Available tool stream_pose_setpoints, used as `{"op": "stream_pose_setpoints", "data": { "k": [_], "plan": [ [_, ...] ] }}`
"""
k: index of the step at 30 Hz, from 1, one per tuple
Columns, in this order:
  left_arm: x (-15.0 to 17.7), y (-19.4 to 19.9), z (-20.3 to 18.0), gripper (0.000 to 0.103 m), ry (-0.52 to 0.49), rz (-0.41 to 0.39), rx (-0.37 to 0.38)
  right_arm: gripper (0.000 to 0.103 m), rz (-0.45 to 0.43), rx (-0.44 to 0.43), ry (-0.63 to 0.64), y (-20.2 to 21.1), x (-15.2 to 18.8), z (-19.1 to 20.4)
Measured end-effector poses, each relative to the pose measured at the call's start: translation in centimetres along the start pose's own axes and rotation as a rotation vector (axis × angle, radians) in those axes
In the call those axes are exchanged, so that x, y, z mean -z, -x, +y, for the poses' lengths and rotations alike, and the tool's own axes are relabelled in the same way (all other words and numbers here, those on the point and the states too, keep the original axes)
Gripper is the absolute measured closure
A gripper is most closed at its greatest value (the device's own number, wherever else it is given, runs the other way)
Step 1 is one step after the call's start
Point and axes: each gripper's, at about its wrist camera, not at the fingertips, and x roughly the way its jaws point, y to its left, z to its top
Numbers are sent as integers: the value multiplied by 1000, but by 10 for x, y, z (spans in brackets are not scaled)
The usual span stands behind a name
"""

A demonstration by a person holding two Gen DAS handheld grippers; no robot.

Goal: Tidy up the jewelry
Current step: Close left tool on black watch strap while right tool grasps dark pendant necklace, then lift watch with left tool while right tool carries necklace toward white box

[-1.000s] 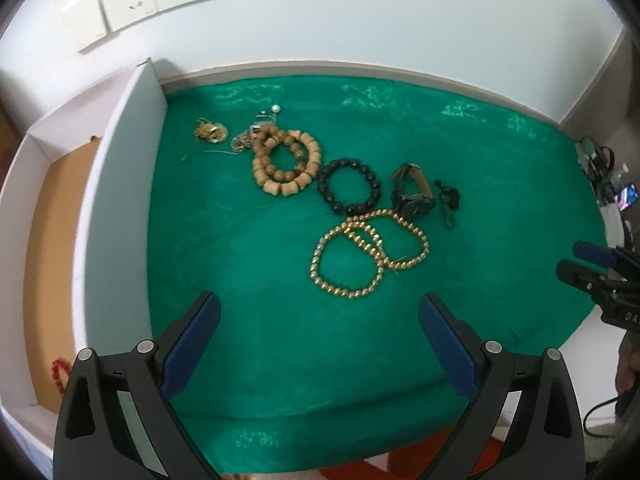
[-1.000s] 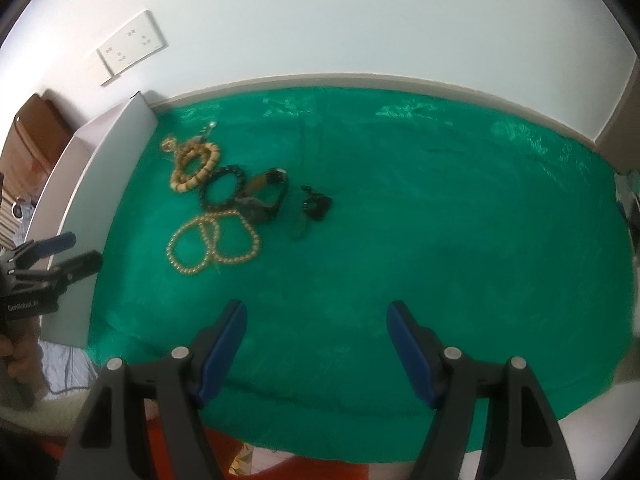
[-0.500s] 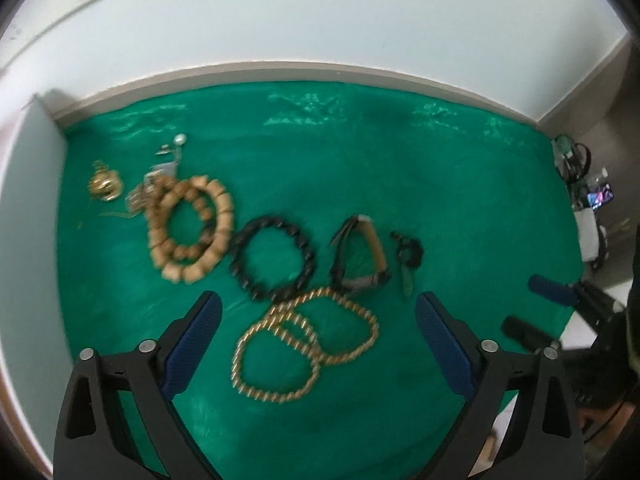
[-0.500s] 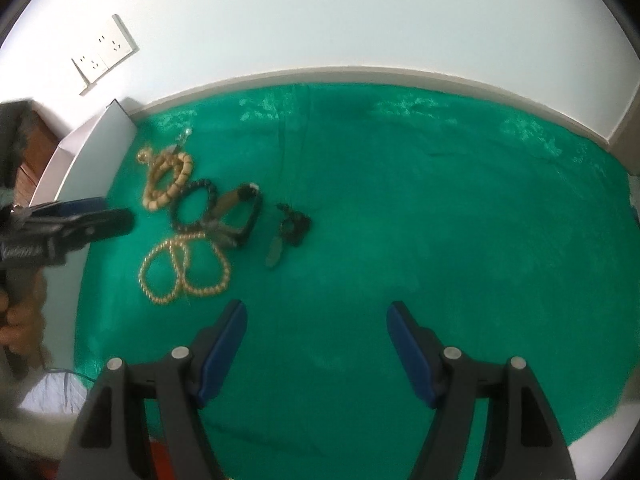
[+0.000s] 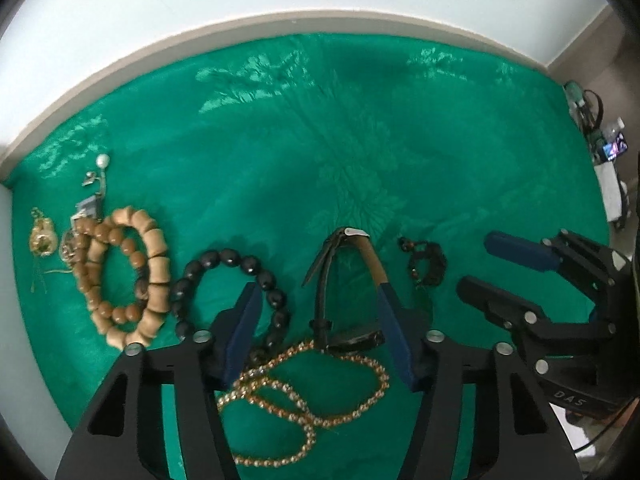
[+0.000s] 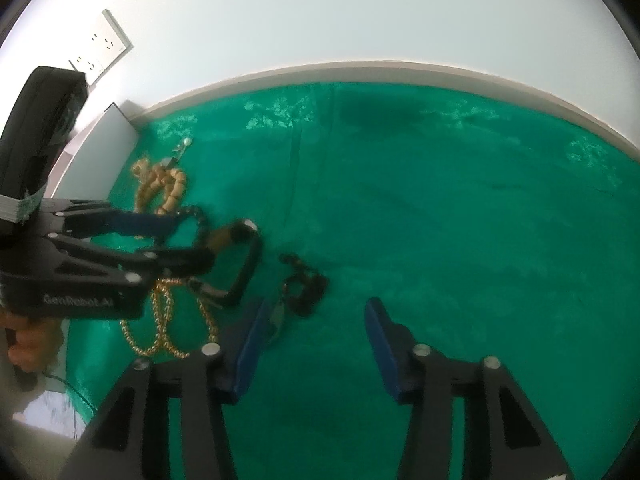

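Note:
Jewelry lies on a green cloth [image 5: 360,140]. My left gripper [image 5: 318,292] hangs low over a watch [image 5: 370,256] with a black and brown strap. Its jaws are closing with the watch between them, and a gap still shows on the left side. Its left finger overlaps a black bead bracelet [image 5: 232,264]. A gold bead necklace [image 5: 312,400] lies under its body. My right gripper [image 6: 316,306] is closing with only cloth between its jaws. A small dark bracelet [image 6: 304,288] with a green pendant lies just ahead of its left finger.
Tan wooden bead bracelets [image 5: 128,276], a gold pendant [image 5: 42,240] and a pearl piece [image 5: 103,160] lie at the left. A white box [image 6: 100,144] stands past the cloth's left edge, below a wall socket [image 6: 104,48]. Cables and small items [image 5: 604,148] sit at the right.
Both grippers have come down closer to the cloth and their jaws have narrowed. The left one has shifted right over the watch. The right one has neared the small dark bracelet.

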Motion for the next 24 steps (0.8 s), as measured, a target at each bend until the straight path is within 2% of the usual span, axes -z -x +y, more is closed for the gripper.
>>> {"op": "stream_pose_setpoints", "data": {
  "k": [2,4,6,10,14,15,16,17,21,24],
  "plan": [
    [-1,-6,-1,54,1,15,2,61,-2,-15,13,-6,-2,1],
    [-5,-9,-2,55,-5,10,-8,66,6,-27,29,-13,-4,2],
    [-8,-10,-5,56,-17,4,-5,67,14,-28,52,-20,-4,5],
    [-14,-15,-12,72,-35,17,-1,69,31,-20,73,-30,-2,8],
    [-15,-30,-23,79,-60,41,-5,74,28,1,102,-36,0,11],
    [-15,-30,-26,81,-73,37,-11,78,26,6,108,-37,0,12],
    [-14,-31,-27,90,-83,38,-15,87,24,16,116,-37,0,12],
    [-14,-31,-28,92,-87,38,-17,88,24,25,119,-38,0,12],
    [-15,-27,-26,93,-69,28,-4,90,5,19,83,-28,0,7],
    [-12,-11,-21,94,-36,-4,19,90,-25,-6,52,-6,0,3]
  ]
}}
